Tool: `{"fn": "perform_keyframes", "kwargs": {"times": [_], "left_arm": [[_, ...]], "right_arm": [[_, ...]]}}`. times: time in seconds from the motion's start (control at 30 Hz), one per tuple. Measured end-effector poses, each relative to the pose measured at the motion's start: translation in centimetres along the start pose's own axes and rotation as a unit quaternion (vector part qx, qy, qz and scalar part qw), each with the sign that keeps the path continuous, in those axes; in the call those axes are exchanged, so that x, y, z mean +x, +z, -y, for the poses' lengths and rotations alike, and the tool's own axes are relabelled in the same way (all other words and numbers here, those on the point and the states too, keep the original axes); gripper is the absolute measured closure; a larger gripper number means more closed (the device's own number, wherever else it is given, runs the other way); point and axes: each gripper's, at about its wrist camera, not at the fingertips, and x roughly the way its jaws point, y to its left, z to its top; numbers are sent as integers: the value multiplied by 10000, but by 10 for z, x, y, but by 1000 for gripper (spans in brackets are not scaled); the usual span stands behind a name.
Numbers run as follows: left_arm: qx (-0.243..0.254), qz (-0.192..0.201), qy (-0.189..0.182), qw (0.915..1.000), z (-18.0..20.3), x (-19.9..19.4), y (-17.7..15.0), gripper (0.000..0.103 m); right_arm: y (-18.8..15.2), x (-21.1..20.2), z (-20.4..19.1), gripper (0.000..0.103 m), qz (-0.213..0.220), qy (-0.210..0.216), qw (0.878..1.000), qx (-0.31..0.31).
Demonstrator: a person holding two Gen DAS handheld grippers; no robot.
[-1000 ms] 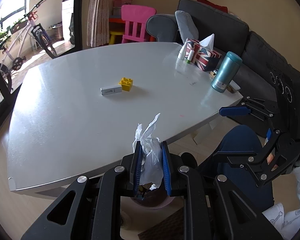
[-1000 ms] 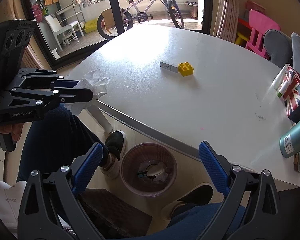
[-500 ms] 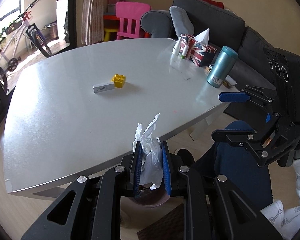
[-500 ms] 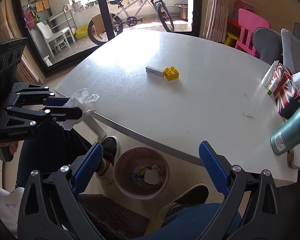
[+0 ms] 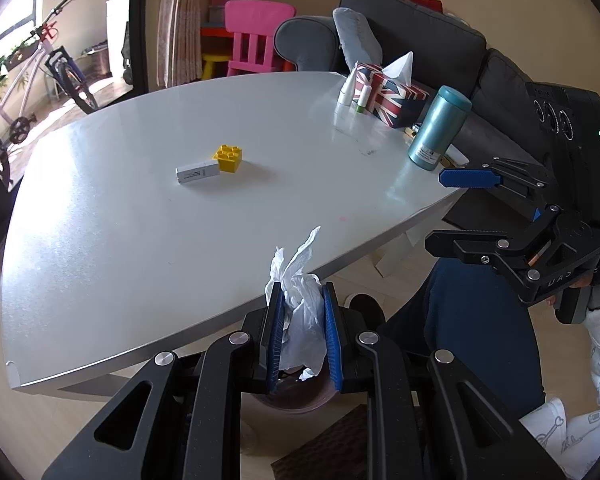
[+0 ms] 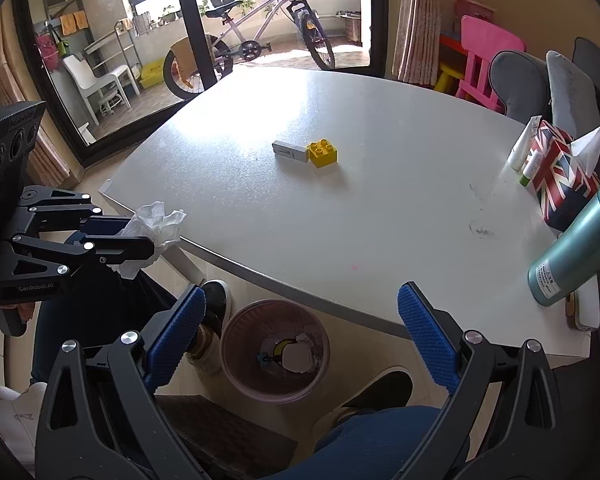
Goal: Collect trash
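Observation:
My left gripper (image 5: 300, 300) is shut on a crumpled white tissue (image 5: 302, 312), held off the near edge of the white table (image 5: 140, 240). In the right wrist view that tissue (image 6: 154, 226) sticks out of the left gripper (image 6: 148, 236) at the table's corner. A pink mesh waste bin (image 6: 274, 354) stands on the floor under the table edge, with scraps inside; in the left wrist view only the bin's rim (image 5: 296, 398) shows below the fingers. My right gripper (image 6: 300, 328) hangs open above the bin with nothing between its blue pads; it also appears at the right (image 5: 452, 208).
On the table lie a yellow toy brick (image 6: 322, 153) and a small white stick (image 6: 290, 151). A teal flask (image 6: 572, 252), a flag-patterned tissue box (image 6: 556, 168) and small tubes stand at the right edge. The person's legs and shoes (image 6: 216, 300) flank the bin.
The right gripper has drifted slightly, so the bin now sits more centred between its fingers. The left gripper keeps its hold on the tissue in about the same place.

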Motion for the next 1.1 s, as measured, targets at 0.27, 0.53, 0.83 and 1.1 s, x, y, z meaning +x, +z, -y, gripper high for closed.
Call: {"fn": "perform_keyframes", "kwargs": {"times": [0.27, 0.53, 0.83, 1.1], "left_arm": [[44, 31, -123, 9999, 4, -2, 1, 75], [26, 143, -151, 9998, 4, -3, 5, 7], [-99, 156, 22, 9998, -5, -4, 6, 7], [-171, 191, 99, 9996, -11, -5, 8, 7]], "right_arm": [[2, -1, 1, 8, 34, -9, 10000, 35], [2, -1, 4, 7, 42, -30, 10000, 53], [2, 1, 5, 7, 40, -24, 10000, 64], [2, 1, 4, 7, 46, -25, 10000, 60]]}}
